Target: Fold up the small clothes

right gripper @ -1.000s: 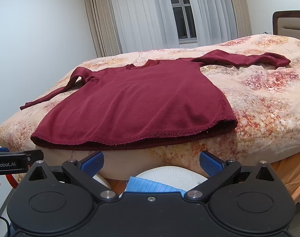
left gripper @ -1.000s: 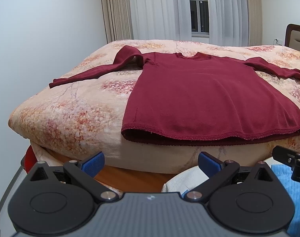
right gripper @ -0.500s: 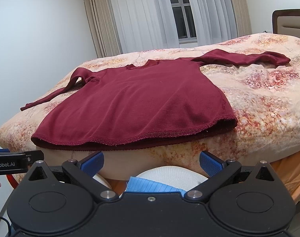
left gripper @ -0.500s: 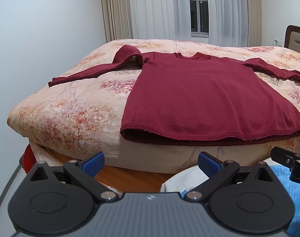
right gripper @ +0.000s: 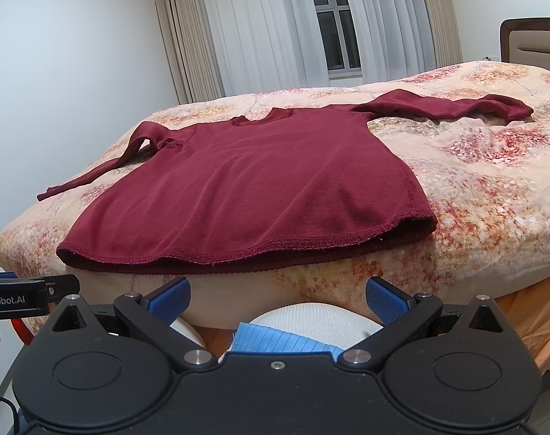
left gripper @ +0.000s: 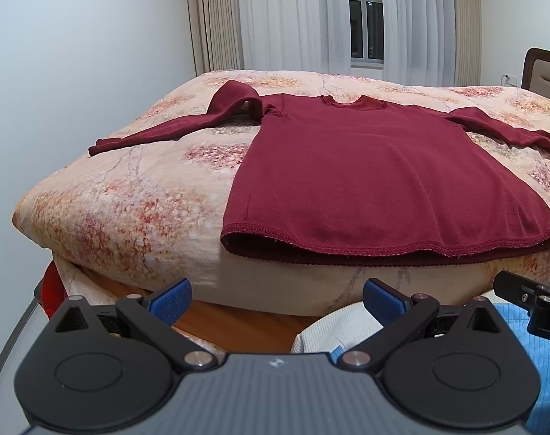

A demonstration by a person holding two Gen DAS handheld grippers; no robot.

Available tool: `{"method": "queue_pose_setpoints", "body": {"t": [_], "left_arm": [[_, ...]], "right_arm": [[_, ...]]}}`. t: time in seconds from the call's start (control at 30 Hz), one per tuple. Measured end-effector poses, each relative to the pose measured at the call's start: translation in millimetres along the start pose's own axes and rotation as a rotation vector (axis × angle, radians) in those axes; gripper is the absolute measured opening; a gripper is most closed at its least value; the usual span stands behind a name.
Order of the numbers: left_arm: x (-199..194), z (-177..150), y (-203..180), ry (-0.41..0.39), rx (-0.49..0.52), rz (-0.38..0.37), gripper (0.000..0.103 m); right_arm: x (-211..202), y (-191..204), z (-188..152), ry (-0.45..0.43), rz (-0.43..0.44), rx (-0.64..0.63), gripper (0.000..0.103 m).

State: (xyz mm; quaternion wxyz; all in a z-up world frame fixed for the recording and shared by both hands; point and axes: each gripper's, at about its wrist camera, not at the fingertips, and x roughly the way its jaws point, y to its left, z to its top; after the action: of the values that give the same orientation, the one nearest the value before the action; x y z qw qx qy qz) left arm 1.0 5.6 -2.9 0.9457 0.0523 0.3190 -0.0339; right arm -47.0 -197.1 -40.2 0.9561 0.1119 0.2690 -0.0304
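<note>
A dark red long-sleeved shirt point(left gripper: 376, 174) point(right gripper: 260, 181) lies flat on the bed, hem toward me, both sleeves spread out to the sides. My left gripper point(left gripper: 276, 295) hangs below the bed's near edge, short of the hem's left corner, open with nothing between its blue pads. My right gripper point(right gripper: 276, 295) is likewise open and empty, below the hem's middle. Each gripper's body shows at the edge of the other's view: the right gripper point(left gripper: 528, 301) and the left gripper point(right gripper: 28, 295).
The bed carries a floral cream-and-red quilt point(left gripper: 129, 195) point(right gripper: 492, 195) over a wooden frame point(left gripper: 238, 330). A headboard point(right gripper: 532, 40) stands at the right, curtains and a window point(left gripper: 362, 14) behind, a white wall on the left. The person's white and blue clothing point(right gripper: 311, 333) shows below the grippers.
Both views have shifted very slightly; the shirt sits a touch lower in the left wrist view. Both grippers stay open and the shirt has not moved.
</note>
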Motion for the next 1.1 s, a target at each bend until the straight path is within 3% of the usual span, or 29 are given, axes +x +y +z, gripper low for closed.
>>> {"method": "queue_pose_setpoints", "body": {"t": [1.1], "left_arm": [[0.5,-2.8,1.1,0.005,-0.007,0.001,0.103]], "right_arm": [[1.1,-0.1,-0.1,0.001,-0.001,0.0,0.103]]}}
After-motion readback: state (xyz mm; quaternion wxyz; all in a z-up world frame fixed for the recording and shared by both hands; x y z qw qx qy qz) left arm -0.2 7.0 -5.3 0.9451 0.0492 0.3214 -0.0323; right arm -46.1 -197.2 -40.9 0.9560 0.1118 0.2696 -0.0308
